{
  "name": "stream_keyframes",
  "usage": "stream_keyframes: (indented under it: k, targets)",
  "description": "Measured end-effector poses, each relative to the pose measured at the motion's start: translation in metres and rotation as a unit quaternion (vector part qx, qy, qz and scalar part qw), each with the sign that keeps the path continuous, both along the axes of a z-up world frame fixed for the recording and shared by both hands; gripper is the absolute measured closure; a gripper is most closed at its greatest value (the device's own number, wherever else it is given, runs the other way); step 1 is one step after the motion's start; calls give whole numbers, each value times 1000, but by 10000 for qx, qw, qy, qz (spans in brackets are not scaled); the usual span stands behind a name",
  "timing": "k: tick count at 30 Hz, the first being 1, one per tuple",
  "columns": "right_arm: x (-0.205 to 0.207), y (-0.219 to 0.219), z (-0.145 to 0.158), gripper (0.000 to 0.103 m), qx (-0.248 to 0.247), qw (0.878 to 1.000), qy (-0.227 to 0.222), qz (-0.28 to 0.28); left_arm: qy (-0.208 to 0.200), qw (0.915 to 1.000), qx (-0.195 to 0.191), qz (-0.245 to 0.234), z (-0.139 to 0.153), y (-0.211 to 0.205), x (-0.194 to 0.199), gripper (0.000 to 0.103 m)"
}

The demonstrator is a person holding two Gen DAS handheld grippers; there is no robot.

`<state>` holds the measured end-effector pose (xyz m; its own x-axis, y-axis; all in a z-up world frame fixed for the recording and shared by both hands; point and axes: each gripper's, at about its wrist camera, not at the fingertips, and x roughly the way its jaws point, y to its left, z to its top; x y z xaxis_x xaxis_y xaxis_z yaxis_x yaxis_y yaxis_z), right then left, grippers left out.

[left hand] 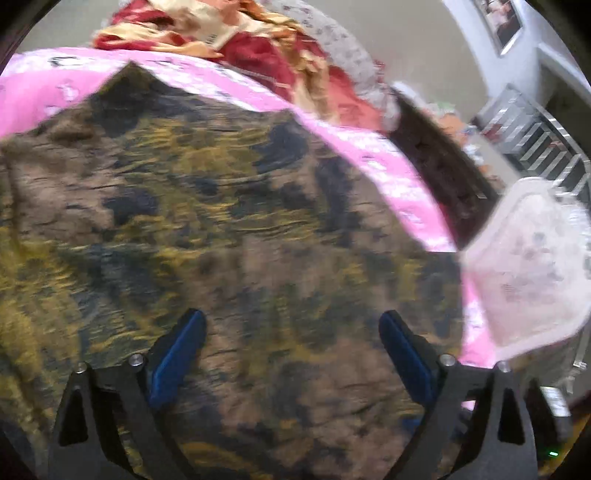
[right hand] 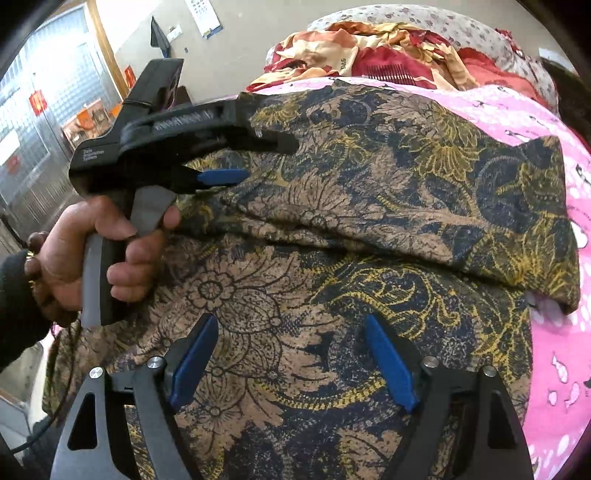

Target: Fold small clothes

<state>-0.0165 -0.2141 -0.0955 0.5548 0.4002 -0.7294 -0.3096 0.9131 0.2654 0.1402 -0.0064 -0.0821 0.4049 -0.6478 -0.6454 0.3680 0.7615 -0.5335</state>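
Observation:
A brown, navy and yellow flower-patterned garment (right hand: 369, 184) lies on a pink printed sheet (right hand: 554, 350). Its far part is folded over toward me, and the fold edge crosses the middle of the right wrist view. My right gripper (right hand: 291, 325) hovers open over the near layer with nothing between its blue pads (right hand: 388, 365). My left gripper (right hand: 266, 160), held by a hand (right hand: 74, 254), stands open at the folded layer's left edge. The left wrist view is blurred. There the left gripper (left hand: 293, 321) is open above the garment (left hand: 221, 221), gripping no cloth.
A crumpled red and cream blanket (right hand: 369, 48) and a grey flowered pillow (right hand: 443, 22) lie beyond the garment. A translucent whitish plastic thing (left hand: 535, 266) sits at the right, past the dark bed edge (left hand: 436, 155). A metal rack (left hand: 546, 147) stands farther right.

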Motion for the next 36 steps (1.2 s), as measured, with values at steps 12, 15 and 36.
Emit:
stream_keyframes:
  k: [12,15,36]
  targets:
    - [-1,0,0,17,-34,10000,9,15,309,9963,-453,-655,-4,-21,0,42]
    - [-1,0,0,17,-33,10000,9,14,255,9982,-71,-537,-4,-25,3,58]
    - [2,9,-2,17,-248,9997,40,2,-659,9963,264,477,99,80,-40,100]
